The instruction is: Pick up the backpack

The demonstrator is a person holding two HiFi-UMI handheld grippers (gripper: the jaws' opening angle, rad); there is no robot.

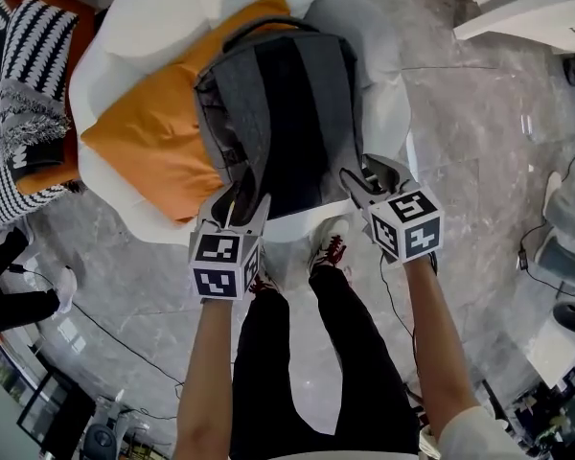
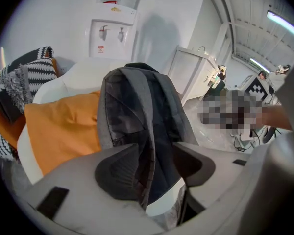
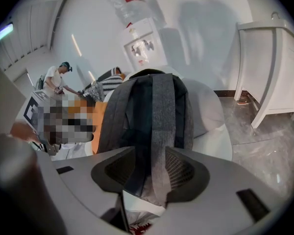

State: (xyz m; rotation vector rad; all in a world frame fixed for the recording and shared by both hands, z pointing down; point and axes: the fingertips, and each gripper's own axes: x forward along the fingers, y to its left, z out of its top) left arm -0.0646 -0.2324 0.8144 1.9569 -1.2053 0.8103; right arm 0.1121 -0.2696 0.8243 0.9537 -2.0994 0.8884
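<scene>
A grey and black backpack (image 1: pixel 278 113) lies on a white armchair (image 1: pixel 144 27), partly over an orange cushion (image 1: pixel 158 132). My left gripper (image 1: pixel 244 202) is at the backpack's near left corner. In the left gripper view the left gripper (image 2: pixel 154 168) stands open, with a dark edge of the backpack (image 2: pixel 137 106) hanging between the pads. My right gripper (image 1: pixel 369 175) is at the near right corner. In the right gripper view the right gripper (image 3: pixel 151 173) is open around a grey strap of the backpack (image 3: pixel 152 106); the pads do not press it.
A black-and-white striped cushion (image 1: pixel 29 75) lies left of the armchair. A water dispenser (image 2: pixel 110 33) stands behind against the wall, a white cabinet (image 3: pixel 274 72) to the right. Cables (image 1: pixel 105 329) cross the marble floor. The person's red-laced shoe (image 1: pixel 331 242) is below the chair's front edge.
</scene>
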